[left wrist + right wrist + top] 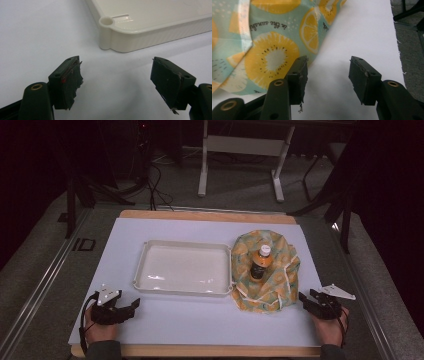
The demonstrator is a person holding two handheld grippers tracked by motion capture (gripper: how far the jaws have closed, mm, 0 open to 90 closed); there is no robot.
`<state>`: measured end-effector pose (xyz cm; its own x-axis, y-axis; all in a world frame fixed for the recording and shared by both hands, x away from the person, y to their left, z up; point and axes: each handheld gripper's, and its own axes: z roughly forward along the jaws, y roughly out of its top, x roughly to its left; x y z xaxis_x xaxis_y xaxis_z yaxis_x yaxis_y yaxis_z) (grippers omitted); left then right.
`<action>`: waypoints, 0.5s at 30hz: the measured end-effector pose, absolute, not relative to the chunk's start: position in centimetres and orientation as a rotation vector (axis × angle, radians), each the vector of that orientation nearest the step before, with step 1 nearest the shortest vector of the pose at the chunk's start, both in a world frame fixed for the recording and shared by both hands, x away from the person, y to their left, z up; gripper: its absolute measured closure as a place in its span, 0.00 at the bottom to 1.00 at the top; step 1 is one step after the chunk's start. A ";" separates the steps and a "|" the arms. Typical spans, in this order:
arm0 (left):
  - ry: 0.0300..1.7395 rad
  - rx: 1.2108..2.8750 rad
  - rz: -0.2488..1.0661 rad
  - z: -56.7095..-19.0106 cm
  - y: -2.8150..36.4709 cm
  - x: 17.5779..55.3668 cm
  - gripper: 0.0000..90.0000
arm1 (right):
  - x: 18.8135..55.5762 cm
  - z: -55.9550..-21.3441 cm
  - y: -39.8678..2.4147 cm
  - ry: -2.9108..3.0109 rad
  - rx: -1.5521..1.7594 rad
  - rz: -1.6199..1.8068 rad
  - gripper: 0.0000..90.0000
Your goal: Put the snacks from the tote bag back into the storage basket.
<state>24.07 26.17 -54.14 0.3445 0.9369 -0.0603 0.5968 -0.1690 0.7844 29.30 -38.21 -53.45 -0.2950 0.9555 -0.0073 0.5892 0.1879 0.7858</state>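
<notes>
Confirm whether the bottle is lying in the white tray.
No: the bottle lies on the fruit-print cloth to the right of the white tray, which holds nothing.

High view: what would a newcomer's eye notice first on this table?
First comes the bright cloth with its yellow fruit print, spread at the right of the white mat, with a small bottle of orange drink on it. Next is the empty cream tray, beside the cloth at the middle. At the near corners, the left gripper and right gripper rest open.
</notes>
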 end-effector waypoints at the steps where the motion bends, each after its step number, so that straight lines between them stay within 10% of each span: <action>1: 1.345 1.870 0.584 -54.1 26.2 24.1 0.27 | 29.3 -53.4 -38.2 1.963 1.434 0.948 0.55; 15: 1.300 1.892 0.565 -54.1 26.1 24.0 0.27 | 29.0 -53.1 -38.4 1.955 1.421 0.996 0.65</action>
